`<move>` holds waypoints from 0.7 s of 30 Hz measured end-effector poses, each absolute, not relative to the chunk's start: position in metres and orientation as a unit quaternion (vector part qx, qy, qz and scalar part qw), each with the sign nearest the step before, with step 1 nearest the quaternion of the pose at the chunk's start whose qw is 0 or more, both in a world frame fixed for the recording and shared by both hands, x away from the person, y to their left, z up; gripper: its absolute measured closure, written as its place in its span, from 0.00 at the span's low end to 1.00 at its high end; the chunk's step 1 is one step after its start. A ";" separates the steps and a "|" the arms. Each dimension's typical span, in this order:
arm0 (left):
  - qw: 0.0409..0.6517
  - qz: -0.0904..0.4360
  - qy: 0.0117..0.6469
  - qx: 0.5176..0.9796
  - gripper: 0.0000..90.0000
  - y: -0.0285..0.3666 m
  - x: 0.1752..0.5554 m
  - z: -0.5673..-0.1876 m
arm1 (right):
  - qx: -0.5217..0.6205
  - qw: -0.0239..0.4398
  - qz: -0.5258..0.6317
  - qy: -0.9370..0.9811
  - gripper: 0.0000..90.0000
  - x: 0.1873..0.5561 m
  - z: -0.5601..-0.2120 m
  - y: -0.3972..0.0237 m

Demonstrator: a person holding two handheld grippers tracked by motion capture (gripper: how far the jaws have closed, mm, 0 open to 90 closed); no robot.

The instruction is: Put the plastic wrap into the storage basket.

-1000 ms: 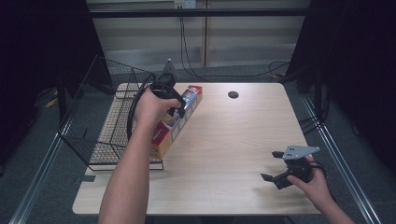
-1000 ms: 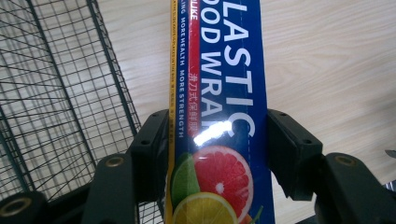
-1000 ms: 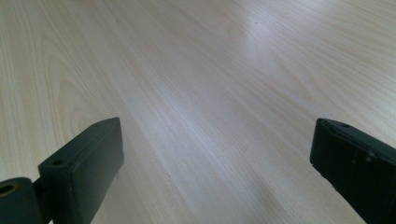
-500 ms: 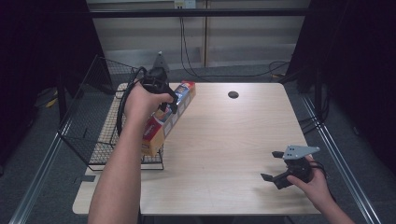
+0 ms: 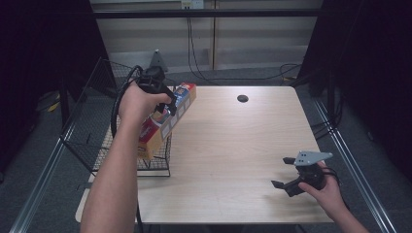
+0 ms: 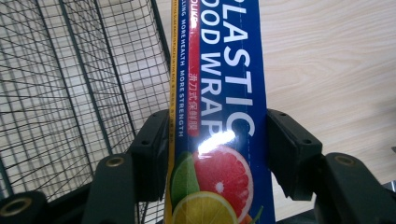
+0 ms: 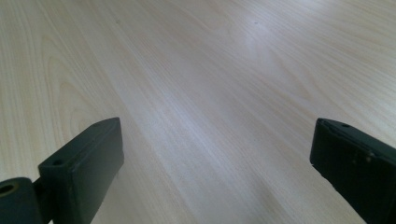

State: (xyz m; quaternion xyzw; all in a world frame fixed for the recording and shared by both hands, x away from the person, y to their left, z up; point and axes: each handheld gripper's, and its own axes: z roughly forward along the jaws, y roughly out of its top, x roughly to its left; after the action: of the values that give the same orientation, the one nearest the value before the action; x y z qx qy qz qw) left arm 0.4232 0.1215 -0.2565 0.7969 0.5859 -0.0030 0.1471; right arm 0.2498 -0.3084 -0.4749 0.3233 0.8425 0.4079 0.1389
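The left gripper (image 5: pixel 163 99) grasps a long plastic wrap box (image 5: pixel 165 121), its two black jaws pressed against the box's opposite long sides. In the left gripper view the plastic wrap box (image 6: pixel 224 116) runs up between the jaws of the left gripper (image 6: pixel 217 154), its blue face printed with white "PLASTIC FOOD WRAP" lettering and a picture of cut citrus fruit, with a yellow and red strip along one edge. In the high view the box is lifted and tilted, its far end raised over the light wooden table (image 5: pixel 233 160) and its near end dipping over the right rim of the black wire basket (image 5: pixel 97 131). The wire basket sits at the table's left edge, and its mesh (image 6: pixel 70 93) shows beside the box in the left gripper view. The person's left forearm (image 5: pixel 116 174) reaches in from below the basket's near side.

The right gripper (image 5: pixel 291 177) rests low on the table well to the right of the basket, near the table's front right corner, held in the person's right hand (image 5: pixel 328 191), with a grey three-cornered plate on top. Its jaws stand wide apart with nothing between them; in the right gripper view the right gripper (image 7: pixel 217 158) frames bare wood grain (image 7: pixel 210 84). A small dark round hole (image 5: pixel 242 98) lies in the tabletop to the right of the box's far end.
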 end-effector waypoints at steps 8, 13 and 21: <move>0.147 0.005 0.592 0.792 0.50 0.133 0.425 -0.252 | 0.326 0.137 0.408 0.842 0.03 0.250 -0.476 -0.309; 0.151 0.006 0.599 0.787 0.50 0.139 0.425 -0.249 | 0.327 0.139 0.406 0.842 0.03 0.251 -0.476 -0.308; 0.153 0.014 0.604 0.782 0.50 0.151 0.426 -0.244 | 0.328 0.139 0.406 0.842 0.03 0.251 -0.476 -0.309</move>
State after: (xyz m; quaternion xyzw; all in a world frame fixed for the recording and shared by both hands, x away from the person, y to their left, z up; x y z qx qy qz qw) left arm 0.4264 0.1511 -0.2435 0.7818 0.6044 0.0142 0.1530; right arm 0.2510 -0.3092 -0.4765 0.3276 0.8416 0.4064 0.1390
